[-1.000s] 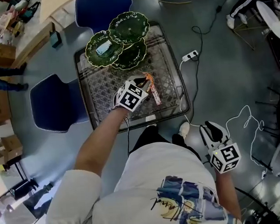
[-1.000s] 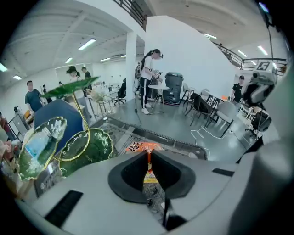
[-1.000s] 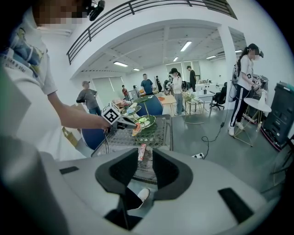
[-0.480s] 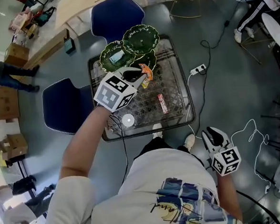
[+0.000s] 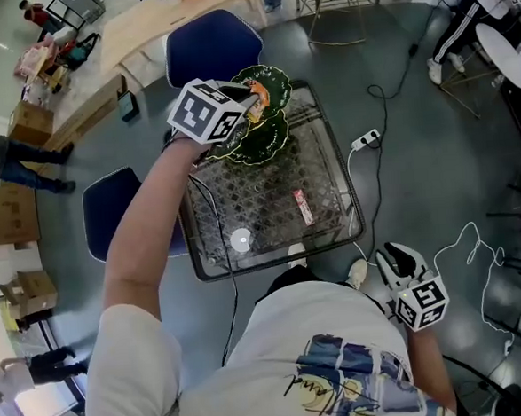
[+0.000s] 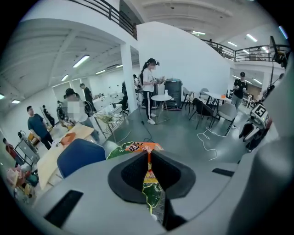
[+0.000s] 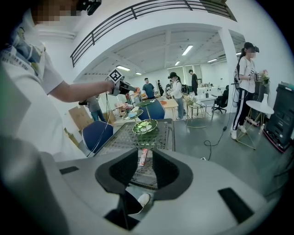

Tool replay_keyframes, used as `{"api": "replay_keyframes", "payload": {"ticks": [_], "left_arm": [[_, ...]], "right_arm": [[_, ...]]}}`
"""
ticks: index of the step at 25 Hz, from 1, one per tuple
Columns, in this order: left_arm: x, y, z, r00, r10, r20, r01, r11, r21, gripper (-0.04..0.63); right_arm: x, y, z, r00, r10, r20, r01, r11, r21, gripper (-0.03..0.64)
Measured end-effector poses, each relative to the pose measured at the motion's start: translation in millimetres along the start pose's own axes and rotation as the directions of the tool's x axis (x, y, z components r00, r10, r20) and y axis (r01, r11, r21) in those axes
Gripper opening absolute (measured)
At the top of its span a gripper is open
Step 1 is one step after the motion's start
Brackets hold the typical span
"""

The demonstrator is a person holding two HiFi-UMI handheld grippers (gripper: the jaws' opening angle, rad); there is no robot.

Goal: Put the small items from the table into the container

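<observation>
Left gripper [image 5: 251,93] clamps a snack packet [image 6: 138,148] above the table [image 5: 322,167], at its far end.
Leaf dishes [image 5: 269,133] beneath; pink bar [image 5: 303,207] mid-table; right gripper [image 5: 391,257] gapes empty off the near edge.

The table [image 5: 345,188] lies straight ahead of me, with a stack of dishes [image 5: 269,138] on its far end. My left gripper [image 5: 242,95] hangs above those dishes, with a snack packet [image 5: 259,100] pinched between its jaws. A slim packet [image 5: 303,207] lies on the table's right half and a small disc [image 5: 241,240] near its front left. One chair [image 5: 211,39] stands behind the table and another chair [image 5: 109,209] to its left. My right gripper [image 5: 398,260] sits off the table, near right, with a power strip [image 5: 365,139] on the floor beyond it.
</observation>
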State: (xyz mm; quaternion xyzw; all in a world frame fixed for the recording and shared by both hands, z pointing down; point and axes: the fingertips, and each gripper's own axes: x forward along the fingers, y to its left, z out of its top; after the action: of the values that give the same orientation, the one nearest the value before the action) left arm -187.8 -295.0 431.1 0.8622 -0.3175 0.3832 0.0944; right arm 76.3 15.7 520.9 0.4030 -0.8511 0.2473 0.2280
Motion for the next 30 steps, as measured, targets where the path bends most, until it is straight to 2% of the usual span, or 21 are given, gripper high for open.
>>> {"api": "replay_keyframes", "payload": {"ticks": [8, 15, 18, 26, 30], "left_arm": [[62.7, 40.1, -4.7, 0.991, -0.002, -0.135, 0.009, 0.999, 0.051, 0.031], [101.0, 53.4, -24.2, 0.971, -0.024, -0.238, 0.034, 0.999, 0.039, 0.032], [107.0, 49.0, -25.1, 0.967, -0.041, -0.252, 0.054, 0.998, 0.046, 0.032], [106.4, 48.2, -26.0, 0.969, -0.029, -0.245, 0.039, 0.999, 0.037, 0.038], [102.0, 49.7, -25.6, 0.969, -0.014, -0.248, 0.027, 0.999, 0.046, 0.088]], "right_arm": [[-10.2, -9.0, -1.7, 0.997, -0.082, 0.010, 0.081, 0.996, 0.039, 0.103], [-17.5, -14.7, -9.7, 0.991, -0.134, 0.012, 0.133, 0.988, 0.079, 0.103], [-23.4, -13.2, -13.6, 0.989, -0.147, 0.011, 0.146, 0.985, 0.095, 0.103], [-24.7, -10.2, -13.8, 0.990, -0.140, 0.015, 0.138, 0.986, 0.094, 0.102], [-22.3, -9.9, -10.0, 0.993, -0.120, 0.013, 0.118, 0.990, 0.081, 0.102]]}}
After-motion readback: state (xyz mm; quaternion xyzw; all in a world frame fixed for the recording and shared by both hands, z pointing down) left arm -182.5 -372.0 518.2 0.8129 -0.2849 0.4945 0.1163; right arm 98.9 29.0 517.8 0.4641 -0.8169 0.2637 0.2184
